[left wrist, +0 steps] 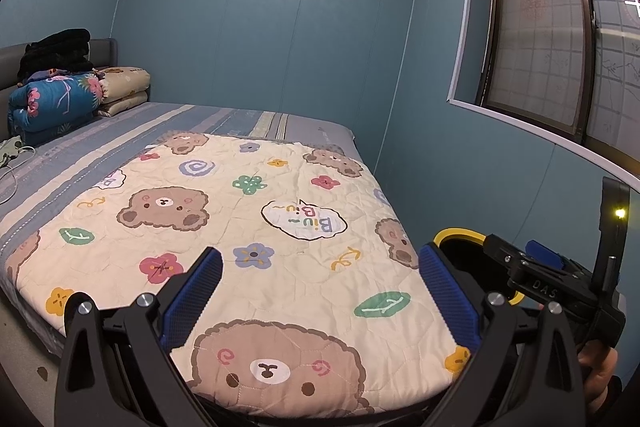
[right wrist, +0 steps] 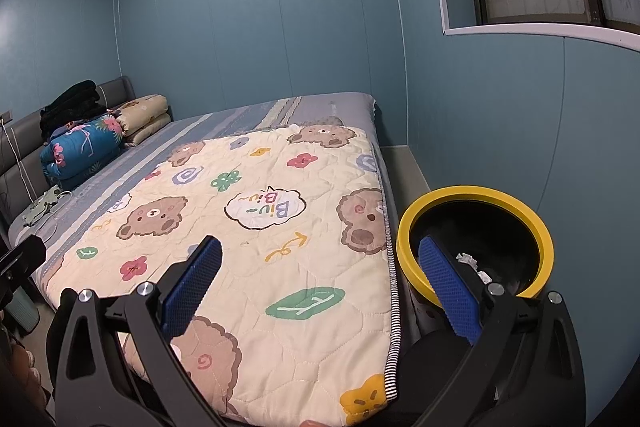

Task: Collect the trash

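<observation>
Both grippers stand wide and empty: your left gripper (left wrist: 320, 291) and your right gripper (right wrist: 320, 287) hover over the quilt (right wrist: 256, 211) on the bed (left wrist: 120, 131). No loose trash shows on the quilt. Crumpled white trash (right wrist: 468, 259) already lies in the yellow-rimmed bin (right wrist: 472, 193), lower right of the right wrist frame, nearest your right gripper. Readable writing: "Biu Biu~" on the quilt, "DAS" on the right gripper's body.
</observation>
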Action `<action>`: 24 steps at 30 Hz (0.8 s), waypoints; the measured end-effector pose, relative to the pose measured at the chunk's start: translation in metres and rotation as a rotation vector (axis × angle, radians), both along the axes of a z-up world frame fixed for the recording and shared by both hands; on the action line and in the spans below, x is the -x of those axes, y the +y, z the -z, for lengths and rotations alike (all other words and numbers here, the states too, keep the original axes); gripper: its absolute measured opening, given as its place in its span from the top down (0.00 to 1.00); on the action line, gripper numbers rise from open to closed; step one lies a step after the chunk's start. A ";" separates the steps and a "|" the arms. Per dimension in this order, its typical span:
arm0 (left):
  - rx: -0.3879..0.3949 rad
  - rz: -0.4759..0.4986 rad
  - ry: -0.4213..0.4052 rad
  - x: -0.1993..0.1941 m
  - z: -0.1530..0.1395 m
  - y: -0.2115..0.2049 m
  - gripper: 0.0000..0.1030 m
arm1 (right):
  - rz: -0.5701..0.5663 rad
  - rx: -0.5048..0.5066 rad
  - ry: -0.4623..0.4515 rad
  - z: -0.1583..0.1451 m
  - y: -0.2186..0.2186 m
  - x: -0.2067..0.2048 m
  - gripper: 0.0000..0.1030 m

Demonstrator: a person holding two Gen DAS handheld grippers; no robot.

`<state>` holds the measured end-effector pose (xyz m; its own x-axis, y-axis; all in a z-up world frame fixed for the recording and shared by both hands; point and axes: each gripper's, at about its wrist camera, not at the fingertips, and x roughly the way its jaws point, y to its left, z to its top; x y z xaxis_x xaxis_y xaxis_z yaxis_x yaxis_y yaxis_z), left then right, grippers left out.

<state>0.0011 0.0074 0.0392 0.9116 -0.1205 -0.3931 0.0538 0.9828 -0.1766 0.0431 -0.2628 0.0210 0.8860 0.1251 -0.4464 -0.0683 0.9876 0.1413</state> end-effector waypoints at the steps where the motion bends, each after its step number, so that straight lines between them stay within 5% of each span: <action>1: 0.000 -0.001 0.000 0.000 0.000 0.000 0.08 | 0.000 0.000 0.000 0.001 0.001 0.002 0.08; 24: 0.004 0.011 0.008 -0.001 0.002 0.001 0.08 | 0.004 -0.005 0.009 0.004 -0.001 0.001 0.08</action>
